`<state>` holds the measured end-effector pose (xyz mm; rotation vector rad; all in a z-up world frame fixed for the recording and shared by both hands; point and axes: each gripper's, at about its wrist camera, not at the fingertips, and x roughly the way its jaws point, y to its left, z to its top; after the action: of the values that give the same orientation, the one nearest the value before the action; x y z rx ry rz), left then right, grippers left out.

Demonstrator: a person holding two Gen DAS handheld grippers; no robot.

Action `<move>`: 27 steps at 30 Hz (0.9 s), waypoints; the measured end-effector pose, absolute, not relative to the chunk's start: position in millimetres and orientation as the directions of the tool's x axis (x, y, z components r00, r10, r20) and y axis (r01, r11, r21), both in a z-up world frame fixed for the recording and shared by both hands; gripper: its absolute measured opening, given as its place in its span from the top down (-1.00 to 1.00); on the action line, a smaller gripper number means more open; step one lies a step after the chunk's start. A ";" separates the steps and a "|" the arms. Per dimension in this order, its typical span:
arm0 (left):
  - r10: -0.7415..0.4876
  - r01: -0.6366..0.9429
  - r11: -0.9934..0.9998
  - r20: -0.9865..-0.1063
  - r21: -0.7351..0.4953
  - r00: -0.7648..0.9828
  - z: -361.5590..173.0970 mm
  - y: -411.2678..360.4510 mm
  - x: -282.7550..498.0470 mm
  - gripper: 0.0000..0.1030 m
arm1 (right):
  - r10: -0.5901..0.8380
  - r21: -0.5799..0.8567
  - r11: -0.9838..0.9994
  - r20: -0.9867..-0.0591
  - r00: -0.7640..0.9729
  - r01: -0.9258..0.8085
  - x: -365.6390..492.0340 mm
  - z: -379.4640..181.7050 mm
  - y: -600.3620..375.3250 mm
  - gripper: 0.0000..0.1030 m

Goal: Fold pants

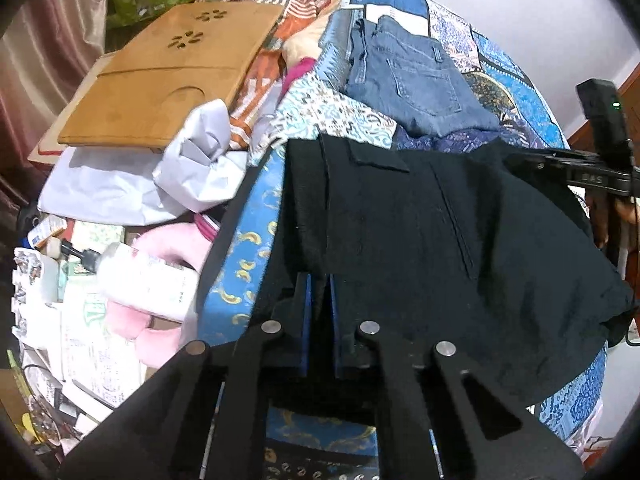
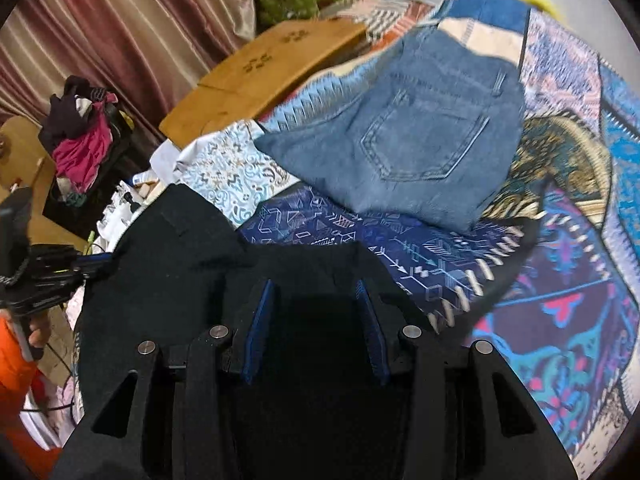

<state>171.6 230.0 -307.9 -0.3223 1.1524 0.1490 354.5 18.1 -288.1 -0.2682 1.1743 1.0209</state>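
Note:
Black pants [image 1: 440, 240] lie spread on the patterned blue bedspread [image 1: 248, 248]. My left gripper [image 1: 319, 284] is shut on the near edge of the black pants. The pants also show in the right wrist view [image 2: 180, 264]. My right gripper [image 2: 316, 292] is open, its blue-padded fingers [image 2: 260, 320] apart over the black fabric, which lies between and under them. The right gripper shows in the left wrist view [image 1: 560, 168] at the pants' far right edge. The left gripper shows in the right wrist view [image 2: 48, 268] at the left.
Folded blue jeans [image 1: 412, 80] [image 2: 416, 132] lie farther back on the bedspread [image 2: 560, 240]. A wooden lap tray [image 1: 172, 76] [image 2: 256, 72], white cloth [image 1: 160, 176], a lotion bottle [image 1: 148, 276] and pink slippers [image 1: 160, 332] are at the left. A clothes basket [image 2: 80, 148] stands by the curtain.

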 end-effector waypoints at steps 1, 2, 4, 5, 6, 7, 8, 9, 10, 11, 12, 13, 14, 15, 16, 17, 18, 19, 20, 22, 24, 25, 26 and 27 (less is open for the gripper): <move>-0.045 -0.274 0.947 -0.913 -0.168 0.405 -304.7 230.8 170.4 0.84 | 0.522 0.324 0.551 -0.853 0.015 -0.769 355.9 -289.5 17.6 0.25; -0.037 -0.274 0.949 -0.915 -0.159 0.402 -303.9 230.9 169.7 0.62 | 0.528 0.340 0.557 -0.849 0.006 -0.758 358.4 -290.6 18.0 0.26; -0.032 -0.277 0.950 -0.924 -0.147 0.380 -304.3 231.7 167.8 -0.03 | 0.528 0.351 0.565 -0.849 0.000 -0.747 361.1 -290.0 17.8 0.30; -0.038 -0.284 0.946 -0.920 -0.160 0.391 -304.4 232.4 165.3 -0.22 | 0.527 0.351 0.569 -0.850 0.002 -0.744 361.3 -289.0 17.0 0.35; -0.047 -0.285 0.943 -0.916 -0.172 0.398 -305.9 232.0 163.1 -0.21 | 0.526 0.350 0.572 -0.850 0.004 -0.742 361.2 -289.0 16.2 0.41; -0.060 -0.280 0.943 -0.921 -0.178 0.386 -309.4 230.5 162.6 -0.21 | 0.527 0.349 0.575 -0.850 0.009 -0.740 360.8 -289.6 15.4 0.44; -0.074 -0.274 0.943 -0.924 -0.187 0.376 -312.9 228.5 162.1 -0.21 | 0.528 0.347 0.578 -0.849 0.014 -0.739 360.6 -288.0 15.1 0.52; -0.089 -0.267 0.943 -0.925 -0.197 0.368 -316.7 225.8 161.9 -0.03 | 0.530 0.346 0.582 -0.848 0.020 -0.736 360.6 -287.8 14.2 0.62; -0.102 -0.262 0.943 -0.927 -0.206 0.362 -320.7 223.1 161.8 0.10 | 0.532 0.344 0.587 -0.846 0.029 -0.733 360.5 -287.9 13.3 0.69; -0.124 -0.255 0.941 -0.928 -0.222 0.351 -325.2 220.0 162.0 0.37 | 0.538 0.346 0.585 -0.842 0.032 -0.733 360.6 -287.1 12.3 0.78; -0.137 -0.251 0.939 -0.928 -0.233 0.347 -327.6 217.2 161.6 0.42 | 0.545 0.352 0.582 -0.838 0.030 -0.733 360.3 -286.6 11.8 0.81; -0.116 -0.255 0.943 -0.928 -0.215 0.354 -327.7 214.5 160.8 0.44 | 0.549 0.351 0.581 -0.835 0.035 -0.734 359.6 -286.0 11.7 0.82; -0.091 -0.251 0.949 -0.927 -0.191 0.363 -325.6 210.9 159.8 0.49 | 0.550 0.339 0.580 -0.833 0.050 -0.741 357.5 -284.7 12.8 0.85; -0.064 -0.248 0.955 -0.927 -0.165 0.370 -322.4 208.0 158.8 0.53 | 0.552 0.326 0.575 -0.832 0.061 -0.750 355.2 -283.4 13.9 0.87; -0.040 -0.244 0.959 -0.923 -0.143 0.383 -317.9 205.8 156.9 0.54 | 0.552 0.303 0.569 -0.830 0.083 -0.764 351.8 -280.6 15.5 0.89; -0.013 -0.240 0.963 -0.917 -0.118 0.398 -311.6 204.4 154.9 0.56 | 0.556 0.288 0.565 -0.825 0.099 -0.774 349.7 -278.1 16.2 0.90; 0.027 -0.239 0.968 -0.911 -0.079 0.411 -305.1 203.1 153.0 0.57 | 0.559 0.270 0.565 -0.820 0.122 -0.780 347.9 -275.2 16.6 0.91; 0.073 -0.243 0.969 -0.903 -0.036 0.424 -297.6 203.0 150.1 0.58 | 0.564 0.254 0.568 -0.813 0.145 -0.783 346.7 -272.0 16.2 0.92; 0.094 -0.250 0.968 -0.898 -0.018 0.429 -293.5 205.3 147.8 0.58 | 0.573 0.247 0.568 -0.803 0.162 -0.785 346.4 -268.8 15.3 0.92; 0.110 -0.270 0.963 -0.902 -0.007 0.417 -292.6 213.6 145.0 0.58 | 0.578 0.234 0.585 -0.791 0.198 -0.776 348.7 -266.0 13.7 0.93; 0.102 -0.280 0.960 -0.915 -0.012 0.391 -301.6 222.9 140.3 0.58 | 0.579 0.252 0.606 -0.791 0.200 -0.755 356.7 -269.4 12.6 0.92; 0.087 -0.278 0.960 -0.924 -0.022 0.373 -309.0 225.1 139.4 0.57 | 0.572 0.263 0.613 -0.798 0.189 -0.745 360.9 -273.1 13.6 0.92; 0.076 -0.271 0.962 -0.933 -0.023 0.351 -318.8 224.8 139.9 0.57 | 0.567 0.263 0.615 -0.803 0.185 -0.743 361.9 -274.8 14.0 0.90; 0.084 -0.262 0.965 -0.937 -0.008 0.340 -323.8 222.4 140.3 0.56 | 0.561 0.262 0.621 -0.807 0.186 -0.738 363.1 -276.1 14.3 0.89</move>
<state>140.3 222.4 -323.8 -0.1675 1.2043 0.2264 363.1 14.3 -276.1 -0.2029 1.0342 0.9237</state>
